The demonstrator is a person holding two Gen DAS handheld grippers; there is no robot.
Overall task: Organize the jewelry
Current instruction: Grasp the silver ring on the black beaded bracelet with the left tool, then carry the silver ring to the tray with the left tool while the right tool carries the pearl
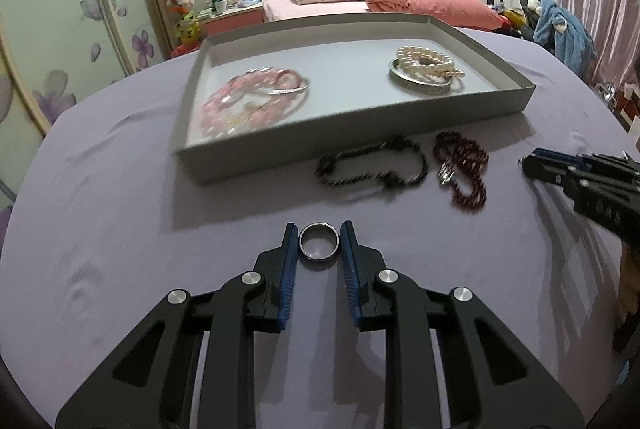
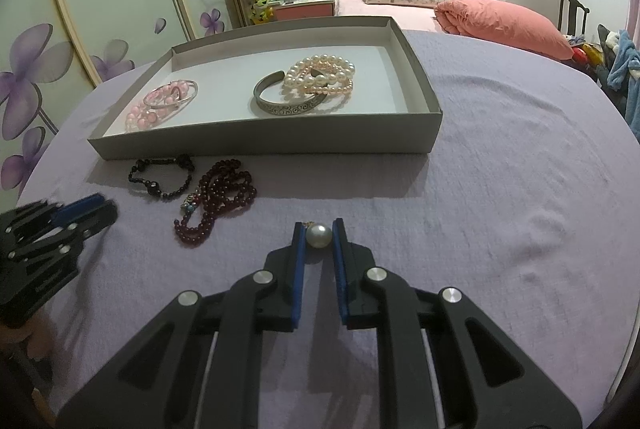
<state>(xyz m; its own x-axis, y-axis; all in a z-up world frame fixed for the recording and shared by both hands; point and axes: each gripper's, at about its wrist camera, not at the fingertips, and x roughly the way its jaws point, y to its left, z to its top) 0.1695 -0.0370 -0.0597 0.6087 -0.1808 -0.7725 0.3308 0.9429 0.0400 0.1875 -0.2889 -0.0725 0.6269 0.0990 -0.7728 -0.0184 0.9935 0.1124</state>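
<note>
Both hand-held grippers loaded: ring and pearl piece.
I see left hand-held gripper (image 1: 319,244) pinching ring (image 1: 319,247), right hand-held gripper (image 2: 319,238) pinching pearl piece (image 2: 319,236); smooth round surfaces may slip from pads.

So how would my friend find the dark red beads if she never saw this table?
Start at the big grey tray on the purple cloth. Two strings lie on the cloth just in front of its near wall. The dark red beads are the long, looped-up string with a little metal charm, right beside the black bracelet, which is shorter and lies in one single loop.
</note>
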